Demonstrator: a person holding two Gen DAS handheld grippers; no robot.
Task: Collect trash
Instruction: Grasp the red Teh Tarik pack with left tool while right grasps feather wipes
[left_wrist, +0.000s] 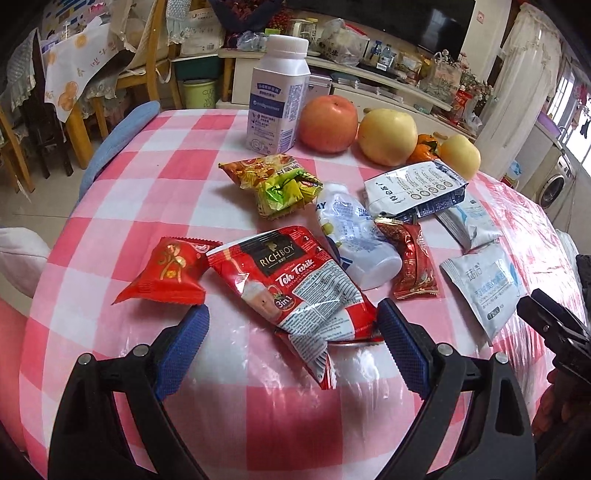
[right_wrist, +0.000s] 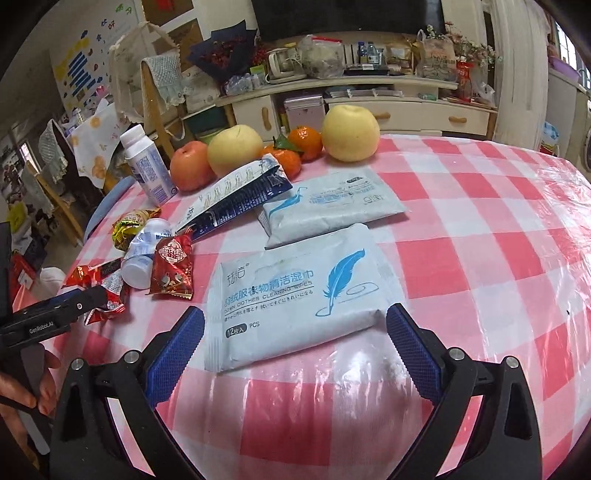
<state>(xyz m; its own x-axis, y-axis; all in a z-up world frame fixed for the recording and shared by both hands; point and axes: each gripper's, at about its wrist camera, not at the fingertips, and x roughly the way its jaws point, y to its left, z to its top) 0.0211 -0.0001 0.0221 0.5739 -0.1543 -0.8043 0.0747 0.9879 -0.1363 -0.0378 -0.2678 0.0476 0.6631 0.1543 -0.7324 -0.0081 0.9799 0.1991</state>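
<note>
Left black two-finger gripper with blue textured pads (left_wrist: 291, 347), jaws spread wide, tilted downward, nothing pressed between the pads. Right black two-finger gripper with blue textured pads (right_wrist: 295, 350), likewise wide apart and angled downward. Bare hand (right_wrist: 22, 391) at lower left of right-wrist view, fingers wrapped around the left gripper's handle.

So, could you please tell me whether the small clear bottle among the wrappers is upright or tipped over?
Tipped over: the small clear bottle lies on its side on the checked tablecloth.
</note>
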